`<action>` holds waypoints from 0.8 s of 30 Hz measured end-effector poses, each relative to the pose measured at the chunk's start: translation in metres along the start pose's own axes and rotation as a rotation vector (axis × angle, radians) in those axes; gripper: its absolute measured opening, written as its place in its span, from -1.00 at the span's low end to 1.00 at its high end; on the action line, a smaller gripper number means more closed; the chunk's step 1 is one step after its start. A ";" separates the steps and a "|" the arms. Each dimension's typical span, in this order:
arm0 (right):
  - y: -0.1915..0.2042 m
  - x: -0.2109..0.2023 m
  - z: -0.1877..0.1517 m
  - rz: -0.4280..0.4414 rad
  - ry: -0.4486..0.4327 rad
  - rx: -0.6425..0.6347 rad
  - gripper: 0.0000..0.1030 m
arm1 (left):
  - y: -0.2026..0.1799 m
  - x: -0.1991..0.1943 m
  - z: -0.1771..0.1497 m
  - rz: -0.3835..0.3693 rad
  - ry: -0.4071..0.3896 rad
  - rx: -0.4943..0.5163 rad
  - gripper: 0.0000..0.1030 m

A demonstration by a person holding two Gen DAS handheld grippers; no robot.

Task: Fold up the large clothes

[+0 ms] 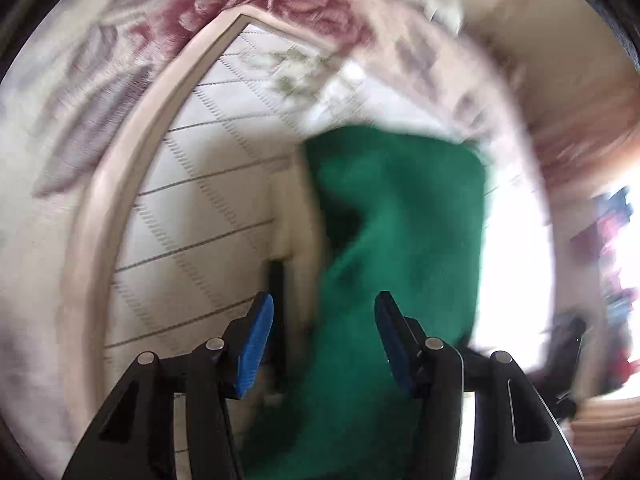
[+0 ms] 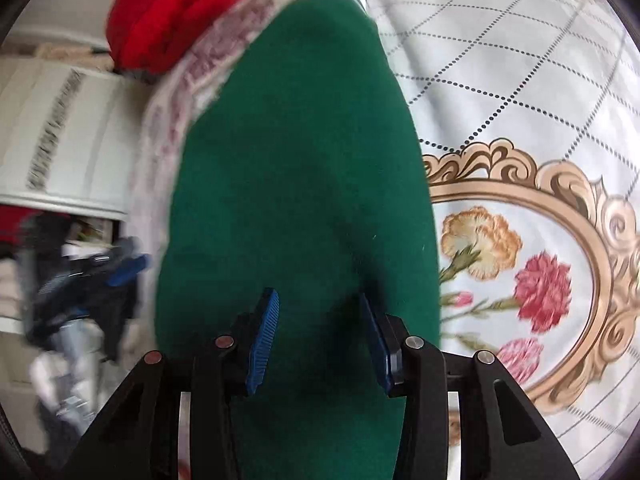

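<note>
Jaws spread on both the left gripper (image 1: pixel 324 340) and right gripper (image 2: pixel 318 338), angled over the green garment (image 2: pixel 296 184).

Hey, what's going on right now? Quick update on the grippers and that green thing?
Left gripper open, right gripper open. Green garment beneath both, on the floral bedspread. Red garment beyond, apart.

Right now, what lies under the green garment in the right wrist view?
The green garment lies over a quilted floral bedspread, whose printed flowers and scroll border show beside it. A red garment sits beyond. Whatever is directly beneath the green cloth is covered.
</note>
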State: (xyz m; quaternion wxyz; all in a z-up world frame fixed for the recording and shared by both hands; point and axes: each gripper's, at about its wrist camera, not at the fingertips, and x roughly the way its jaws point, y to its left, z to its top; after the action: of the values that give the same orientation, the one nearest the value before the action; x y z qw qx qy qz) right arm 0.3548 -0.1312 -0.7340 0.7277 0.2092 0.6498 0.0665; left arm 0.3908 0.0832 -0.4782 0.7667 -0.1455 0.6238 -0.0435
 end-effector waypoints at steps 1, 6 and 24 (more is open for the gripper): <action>0.000 0.010 0.004 -0.098 0.014 -0.002 -1.00 | -0.009 0.025 -0.002 0.113 0.049 0.061 0.15; 0.015 -0.015 0.010 -0.097 0.004 0.010 -0.91 | 0.011 0.023 -0.009 0.070 0.061 -0.002 0.20; -0.001 -0.089 -0.153 0.161 0.244 0.013 0.17 | 0.053 -0.130 -0.141 -0.111 0.080 -0.064 0.18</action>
State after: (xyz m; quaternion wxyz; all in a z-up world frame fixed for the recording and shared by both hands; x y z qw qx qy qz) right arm 0.1930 -0.1318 -0.6635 0.6343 0.2555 0.7151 0.1453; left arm 0.2195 0.1420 -0.3957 0.7325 -0.2024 0.6460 -0.0716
